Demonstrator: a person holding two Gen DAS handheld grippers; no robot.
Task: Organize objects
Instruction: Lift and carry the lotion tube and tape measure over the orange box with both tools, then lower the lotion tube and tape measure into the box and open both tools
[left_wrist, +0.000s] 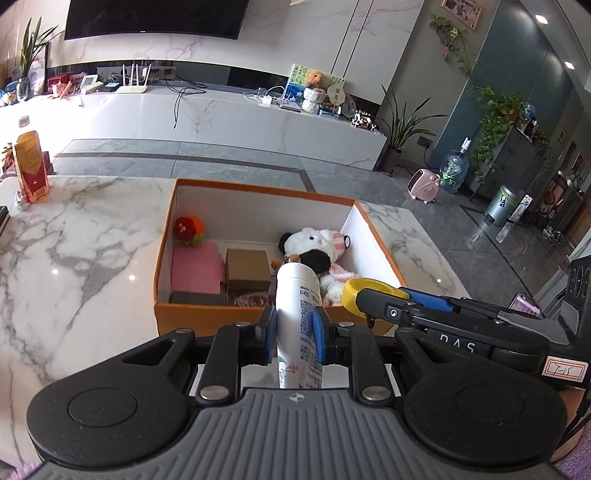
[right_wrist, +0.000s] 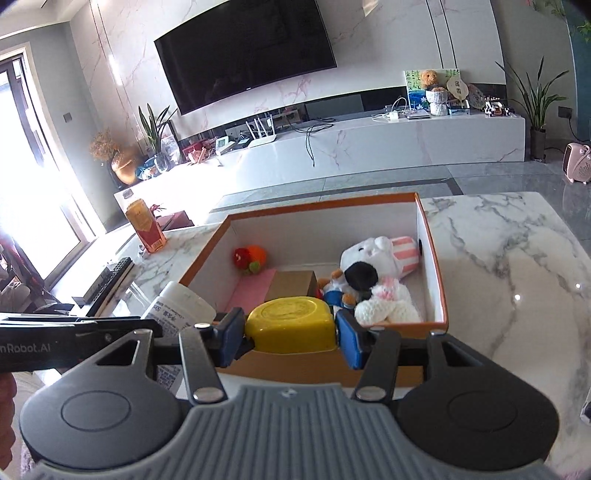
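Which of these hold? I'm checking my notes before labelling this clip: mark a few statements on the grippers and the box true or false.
1. The left gripper grips a white tube. True.
2. The right gripper is empty. False: it holds a yellow container.
3. The orange box is empty. False: a plush cow, a brown carton and other items lie inside.
4. The box sits on a marble table. True.

Yellow tub (right_wrist: 291, 325) (btwn blue pads (right_wrist: 351, 343))
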